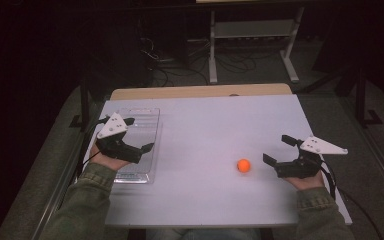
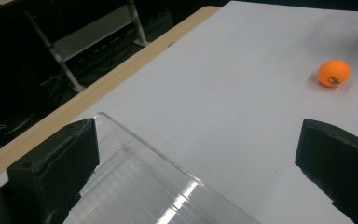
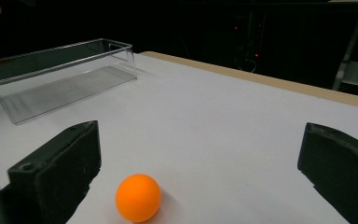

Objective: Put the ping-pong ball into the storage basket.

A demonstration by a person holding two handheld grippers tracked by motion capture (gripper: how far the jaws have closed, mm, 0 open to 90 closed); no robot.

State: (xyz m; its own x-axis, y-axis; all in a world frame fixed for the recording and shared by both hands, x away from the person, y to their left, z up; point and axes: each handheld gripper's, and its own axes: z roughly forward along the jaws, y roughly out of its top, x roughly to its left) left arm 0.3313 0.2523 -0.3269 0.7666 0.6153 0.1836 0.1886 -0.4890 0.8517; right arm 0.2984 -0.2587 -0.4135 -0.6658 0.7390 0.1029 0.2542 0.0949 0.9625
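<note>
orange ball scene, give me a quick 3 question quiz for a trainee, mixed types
1. True or false: the orange ball lies inside the clear tray.
2. Which gripper is nearer the ball? A) left gripper B) right gripper
3. Fill in: both grippers have their jaws ____.

Key
1. False. The ball rests on the white table, well apart from the tray, which holds nothing.
2. B. In the right gripper view the ball sits just ahead of the jaws, nearer one of them; the left gripper hangs over the tray.
3. Open. Neither holds anything.
</note>
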